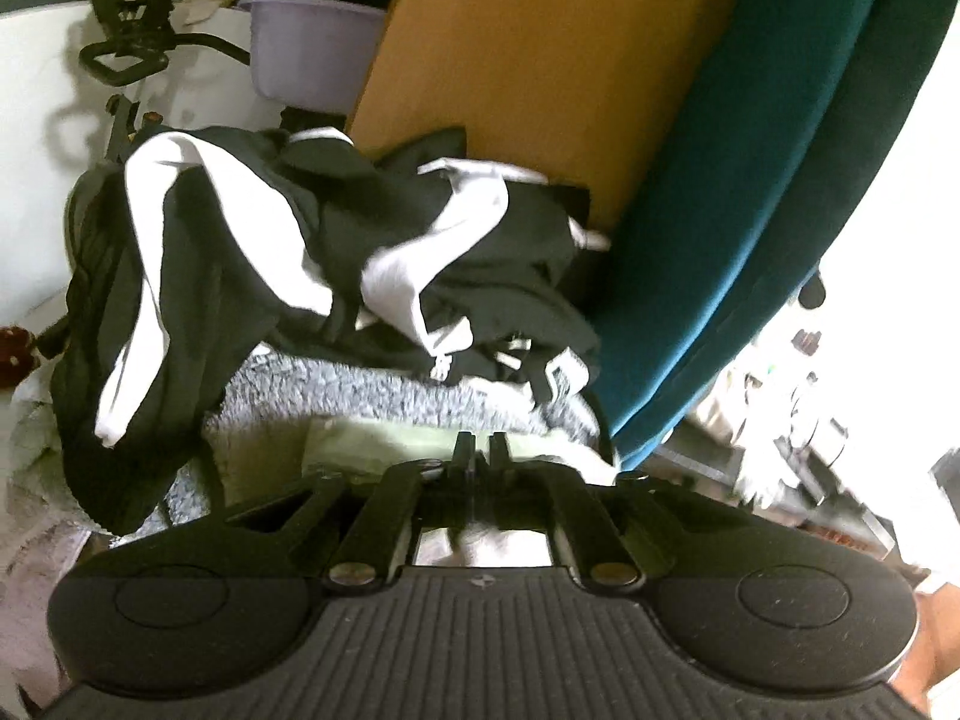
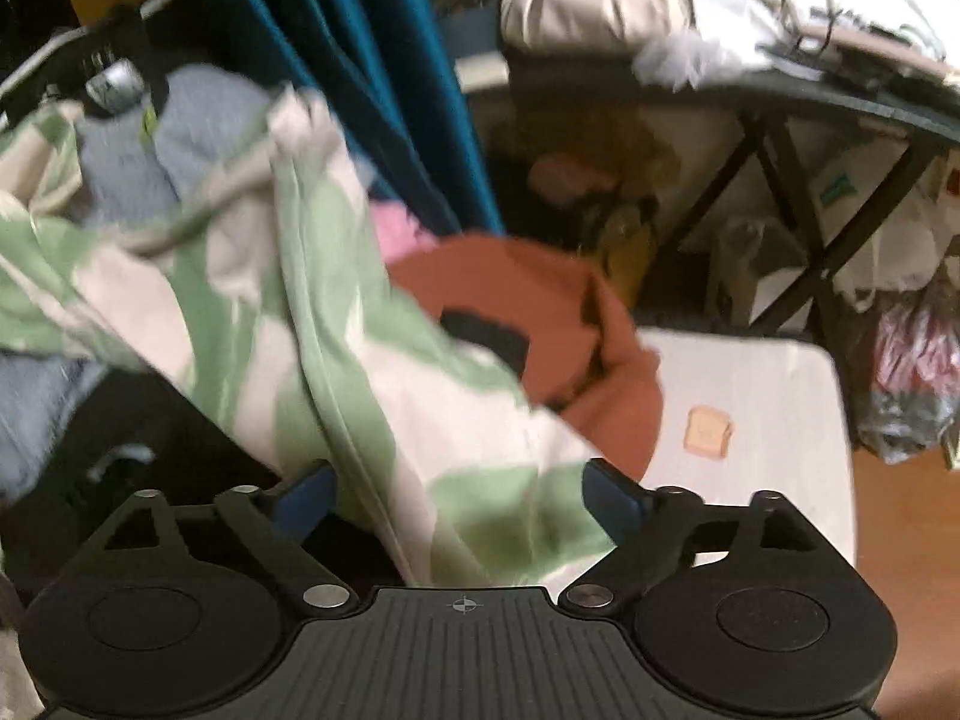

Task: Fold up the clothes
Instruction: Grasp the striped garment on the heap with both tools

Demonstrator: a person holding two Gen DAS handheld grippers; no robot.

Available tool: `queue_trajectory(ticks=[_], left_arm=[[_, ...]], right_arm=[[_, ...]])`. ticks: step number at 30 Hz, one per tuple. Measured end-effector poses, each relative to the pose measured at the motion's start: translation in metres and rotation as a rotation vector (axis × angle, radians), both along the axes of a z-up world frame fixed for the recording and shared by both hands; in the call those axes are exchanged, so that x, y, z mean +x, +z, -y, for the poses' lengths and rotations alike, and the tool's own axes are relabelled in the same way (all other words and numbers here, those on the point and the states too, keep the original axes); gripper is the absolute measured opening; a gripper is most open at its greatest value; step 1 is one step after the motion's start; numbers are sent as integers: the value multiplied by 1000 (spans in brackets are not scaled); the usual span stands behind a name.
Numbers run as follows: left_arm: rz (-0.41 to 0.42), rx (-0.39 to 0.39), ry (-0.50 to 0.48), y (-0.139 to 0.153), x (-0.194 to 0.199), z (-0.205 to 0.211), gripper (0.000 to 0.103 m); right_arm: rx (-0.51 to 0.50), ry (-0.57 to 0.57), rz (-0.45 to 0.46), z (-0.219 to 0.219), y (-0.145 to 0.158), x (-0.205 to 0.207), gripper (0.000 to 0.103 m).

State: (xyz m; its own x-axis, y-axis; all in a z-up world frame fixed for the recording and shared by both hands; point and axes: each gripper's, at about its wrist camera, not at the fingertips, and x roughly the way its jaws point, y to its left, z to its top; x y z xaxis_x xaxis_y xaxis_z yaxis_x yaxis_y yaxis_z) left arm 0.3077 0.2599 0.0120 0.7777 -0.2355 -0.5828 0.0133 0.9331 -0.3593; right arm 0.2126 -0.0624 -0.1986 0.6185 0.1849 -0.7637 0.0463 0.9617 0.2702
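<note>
- You work in a cluttered room: a teal curtain [image 1: 750,192] hangs behind a heap of laundry.
- Your left gripper [image 1: 480,450] has its jaws almost together, nothing visibly pinched, just over a pale green cloth edge.
- Your right gripper [image 2: 459,492] stands wide apart, the green-and-cream garment [image 2: 336,360] draped loosely between its fingers.
- Beyond lie a black-and-white garment [image 1: 300,240] and a rust-coloured one [image 2: 540,312].
- You seem to be between grips; next, find corners and spread it flat.
- Blur hides the hems.

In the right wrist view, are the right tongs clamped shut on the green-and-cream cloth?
No: the right tongs stand wide open, with the green-and-cream cloth lying loosely between them.
</note>
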Motion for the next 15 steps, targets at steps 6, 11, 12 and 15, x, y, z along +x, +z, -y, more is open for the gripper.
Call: queue_trajectory(ticks=[6, 11, 12, 15], left_arm=[[-46, 127, -76, -9, 5, 29, 73], [-72, 273, -229, -17, -2, 61, 91], [-72, 320, -259, -21, -5, 69, 92], [-68, 496, -329, -38, -15, 92, 95]], right_arm=[[-56, 82, -60, -22, -30, 30, 94], [204, -86, -73, 9, -24, 51, 47], [265, -133, -60, 19, -19, 52, 37], [388, -210, -22, 41, -7, 52, 20]])
